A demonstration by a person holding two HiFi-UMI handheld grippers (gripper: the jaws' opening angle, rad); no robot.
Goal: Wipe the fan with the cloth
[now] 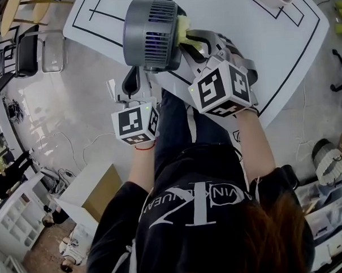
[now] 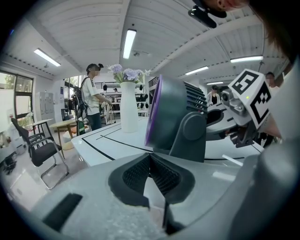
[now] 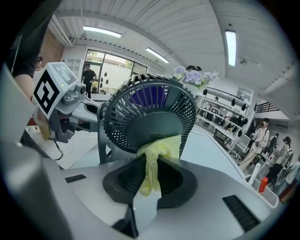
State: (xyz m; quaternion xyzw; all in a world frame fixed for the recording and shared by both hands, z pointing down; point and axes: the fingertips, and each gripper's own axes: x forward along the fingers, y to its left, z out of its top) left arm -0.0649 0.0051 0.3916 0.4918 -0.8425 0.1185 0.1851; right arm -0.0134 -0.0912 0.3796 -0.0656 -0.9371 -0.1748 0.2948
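Head view: the grey desk fan (image 1: 152,33) stands at the white table's (image 1: 233,17) edge, just ahead of both grippers. Left gripper view: the left gripper's (image 2: 151,159) jaws meet on nothing, with the fan's stand just beyond. Right gripper view: the right gripper (image 3: 149,171) clamps the yellow cloth (image 3: 159,147), which touches the fan's rear grille.

Only one piece of lettering can be read: white print on the person's black T-shirt (image 1: 180,217), head view. It runs in a curved line across a large white monogram of crossed strokes. "VINK" is clear right of the monogram. The letters left of it look like "UEA" and are not certain. The rest of the line is lost in folds.

Left marker cube (image 1: 135,122) and right marker cube (image 1: 222,86) carry black-and-white square code patterns, not letters or digits.
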